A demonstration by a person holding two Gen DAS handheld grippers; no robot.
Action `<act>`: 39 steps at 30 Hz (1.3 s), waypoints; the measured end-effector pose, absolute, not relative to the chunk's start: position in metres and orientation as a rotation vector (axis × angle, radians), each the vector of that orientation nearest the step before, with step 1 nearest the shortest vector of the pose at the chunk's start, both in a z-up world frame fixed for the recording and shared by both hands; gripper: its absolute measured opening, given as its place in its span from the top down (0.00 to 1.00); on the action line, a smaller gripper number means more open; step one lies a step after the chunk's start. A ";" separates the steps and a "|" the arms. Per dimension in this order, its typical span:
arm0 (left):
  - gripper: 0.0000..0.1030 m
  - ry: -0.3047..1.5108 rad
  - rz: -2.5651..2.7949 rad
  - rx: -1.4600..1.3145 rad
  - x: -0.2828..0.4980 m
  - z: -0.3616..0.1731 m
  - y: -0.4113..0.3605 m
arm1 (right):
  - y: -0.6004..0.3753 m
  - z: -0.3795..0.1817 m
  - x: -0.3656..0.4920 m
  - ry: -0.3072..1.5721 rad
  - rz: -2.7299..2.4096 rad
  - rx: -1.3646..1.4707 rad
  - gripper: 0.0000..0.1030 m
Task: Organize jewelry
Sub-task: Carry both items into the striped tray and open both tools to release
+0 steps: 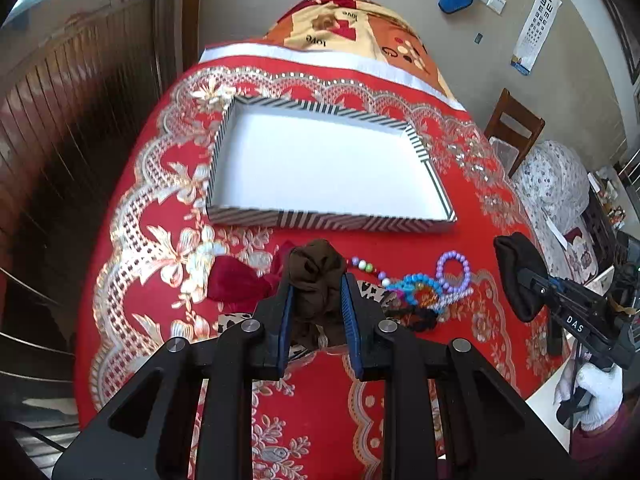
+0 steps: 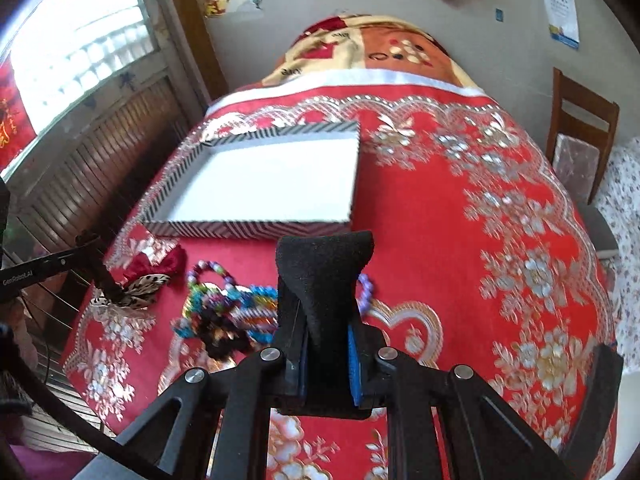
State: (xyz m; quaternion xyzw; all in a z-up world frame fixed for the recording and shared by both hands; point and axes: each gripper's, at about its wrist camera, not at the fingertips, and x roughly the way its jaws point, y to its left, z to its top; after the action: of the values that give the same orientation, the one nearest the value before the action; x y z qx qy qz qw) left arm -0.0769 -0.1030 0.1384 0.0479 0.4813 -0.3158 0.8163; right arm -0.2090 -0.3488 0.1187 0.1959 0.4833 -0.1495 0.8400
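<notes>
My left gripper (image 1: 318,280) is shut on a brown fabric scrunchie (image 1: 316,268) and holds it above the red tablecloth, in front of the striped tray (image 1: 320,222). My right gripper (image 2: 326,280) is shut on a black fabric piece (image 2: 326,264); it shows in the left wrist view (image 1: 520,276) at the right. A pile of bead bracelets lies between them: purple beads (image 1: 454,270), blue beads (image 1: 418,286), a dark scrunchie (image 1: 416,316). The pile also shows in the right wrist view (image 2: 232,308). The tray's white floor is bare.
A dark red bow (image 1: 236,282) and a leopard-print bow (image 2: 140,286) lie left of the pile. A wooden chair (image 1: 514,128) stands at the table's right. A patterned blanket (image 1: 352,28) covers the far end. Wooden panelling (image 1: 72,128) is on the left.
</notes>
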 end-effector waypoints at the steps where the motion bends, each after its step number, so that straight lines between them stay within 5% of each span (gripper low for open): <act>1: 0.79 1.022 -0.673 0.103 -0.075 0.139 -0.104 | -0.349 0.121 -0.205 1.016 -0.312 0.414 0.86; 16: 0.79 0.993 -0.626 0.048 -0.003 0.158 -0.152 | -0.379 0.117 -0.120 1.012 -0.240 0.407 0.86; 39: 0.79 1.117 -0.428 0.091 0.089 0.070 -0.197 | -0.410 0.020 -0.029 1.183 -0.185 0.490 0.86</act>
State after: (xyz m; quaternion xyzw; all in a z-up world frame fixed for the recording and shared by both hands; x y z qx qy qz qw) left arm 0.0893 -0.1967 0.0696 0.0430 0.5256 -0.2012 0.8255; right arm -0.0293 -0.4100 0.0201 0.2281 0.5512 -0.0861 0.7980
